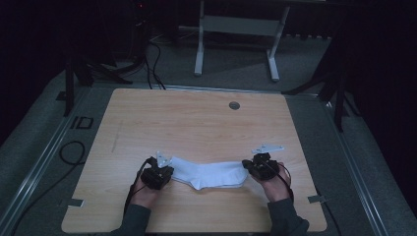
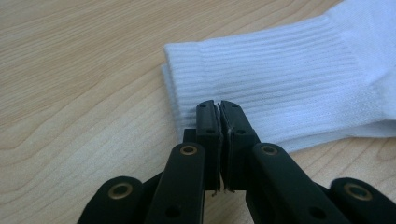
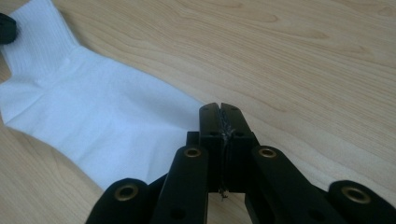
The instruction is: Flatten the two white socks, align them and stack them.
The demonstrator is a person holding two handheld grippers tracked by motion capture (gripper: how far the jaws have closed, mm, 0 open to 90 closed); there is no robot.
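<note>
White sock (image 1: 211, 174) flat on table (image 1: 196, 123), ribbed cuff leftward. Left gripper (image 2: 218, 106) jaws pressed together at cuff edge; right gripper (image 3: 219, 109) jaws pressed together at toe.

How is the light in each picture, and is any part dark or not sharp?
High view: dim overall, the room behind the table nearly black, the sock the brightest thing, detail soft. Left gripper view: bright and even, the sock's ribs sharp, the black jaws close up and a little soft. Right gripper view: also bright, wood grain clear, sock bluish white, no glare.
</note>
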